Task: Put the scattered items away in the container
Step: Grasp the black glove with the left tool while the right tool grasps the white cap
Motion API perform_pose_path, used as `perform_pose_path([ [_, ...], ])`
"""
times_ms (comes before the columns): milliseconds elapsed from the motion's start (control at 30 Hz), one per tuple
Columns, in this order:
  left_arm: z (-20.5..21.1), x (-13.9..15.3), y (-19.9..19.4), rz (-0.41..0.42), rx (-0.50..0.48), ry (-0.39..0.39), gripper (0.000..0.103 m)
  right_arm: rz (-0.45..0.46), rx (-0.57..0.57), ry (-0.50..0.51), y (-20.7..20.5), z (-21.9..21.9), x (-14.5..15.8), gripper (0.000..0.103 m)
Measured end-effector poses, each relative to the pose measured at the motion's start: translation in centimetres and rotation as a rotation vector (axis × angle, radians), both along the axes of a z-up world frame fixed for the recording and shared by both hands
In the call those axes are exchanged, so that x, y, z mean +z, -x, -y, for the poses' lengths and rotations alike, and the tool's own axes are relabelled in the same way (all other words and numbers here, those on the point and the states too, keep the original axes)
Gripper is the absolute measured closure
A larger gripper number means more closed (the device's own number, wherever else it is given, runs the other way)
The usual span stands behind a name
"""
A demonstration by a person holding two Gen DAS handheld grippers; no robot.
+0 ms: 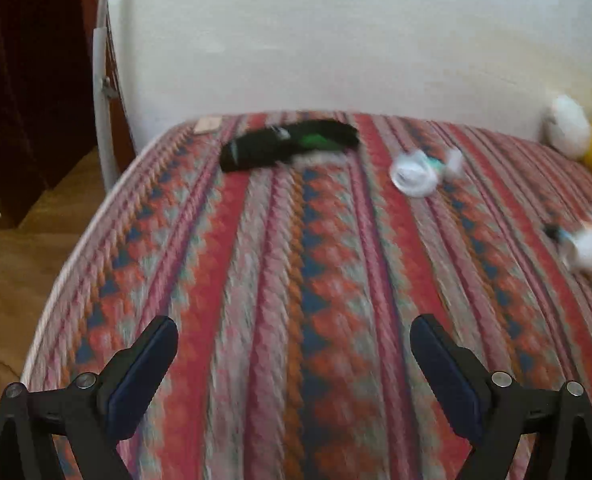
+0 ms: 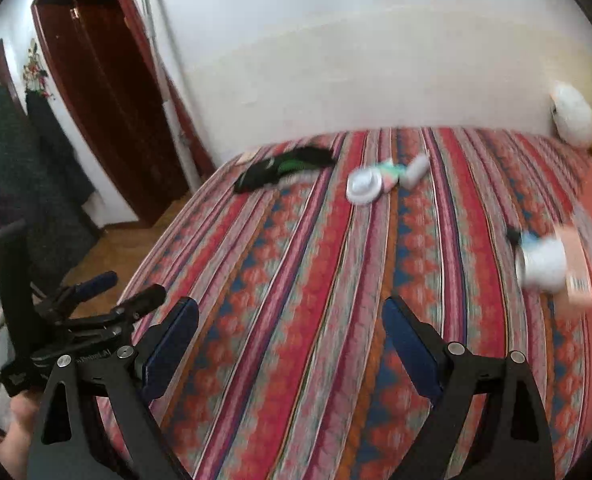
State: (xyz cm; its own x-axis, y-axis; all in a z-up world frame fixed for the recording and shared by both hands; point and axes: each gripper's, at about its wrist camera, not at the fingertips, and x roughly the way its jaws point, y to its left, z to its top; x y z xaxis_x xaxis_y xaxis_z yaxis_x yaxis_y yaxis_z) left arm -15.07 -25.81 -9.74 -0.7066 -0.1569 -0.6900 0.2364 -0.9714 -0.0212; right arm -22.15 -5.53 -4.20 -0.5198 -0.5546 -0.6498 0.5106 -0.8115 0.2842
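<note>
Both empty, the left gripper [image 1: 293, 338] and right gripper [image 2: 289, 320] hover spread above the striped bed [image 2: 296, 280], apparently poised toward a white lid [image 2: 363, 186] and black pouch [image 2: 279, 168] beyond.

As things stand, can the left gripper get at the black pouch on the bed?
Probably yes: the left gripper is open and empty, and only bare bedspread lies between it and the black pouch, though a forward reach remains.
</note>
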Motion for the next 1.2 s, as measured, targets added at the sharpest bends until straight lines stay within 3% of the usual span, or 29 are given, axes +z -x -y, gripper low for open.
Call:
perform_pose_path([
  [267,4.2,-0.6,15.2,0.017,-0.023,0.056,0.006,-0.051,-0.085,-0.111,13.6,5.9,-3.0,0.008],
  [467,6.0,-4.5,25.4,0.091,-0.03,0.109,0.006,-0.073,-0.11,-0.195,21.6,9.4,-7.3,0.008],
  [633,6.6,-8.2,30.8,0.157,-0.033,0.105,0.006,-0.049,-0.098,-0.261,25.1,11.0,-11.0,0.009],
  [700,6.4,-9.0,31.7,0.155,-0.058,0.108,0.012,-0.061,-0.091,-0.29,25.5,11.1,-11.7,0.044],
  [733,6.5,-9.3,32.1,0.147,-0.065,0.106,0.035,-0.069,-0.081,-0.281,25.3,10.8,-11.6,0.044],
  [767,6.7,-9.4,32.2,0.155,-0.057,0.099,0.07,-0.067,-0.073,-0.262,25.0,10.2,-11.3,0.044],
  [800,6.9,-9.3,32.1,0.169,-0.037,0.086,0.092,-0.061,-0.068,-0.243,24.4,9.6,-10.9,0.044],
  [833,7.1,-9.1,31.9,0.182,-0.017,0.073,0.099,-0.056,-0.062,-0.226,23.8,9.0,-10.5,0.044],
  [1000,4.9,-5.0,24.2,0.113,-0.007,0.027,0.099,-0.037,-0.03,-0.143,18.1,5.3,-7.3,0.044],
  [1200,-1.0,-0.8,11.1,0.054,-0.019,0.061,0.099,-0.037,0.012,-0.082,8.2,0.8,-3.6,0.044],
])
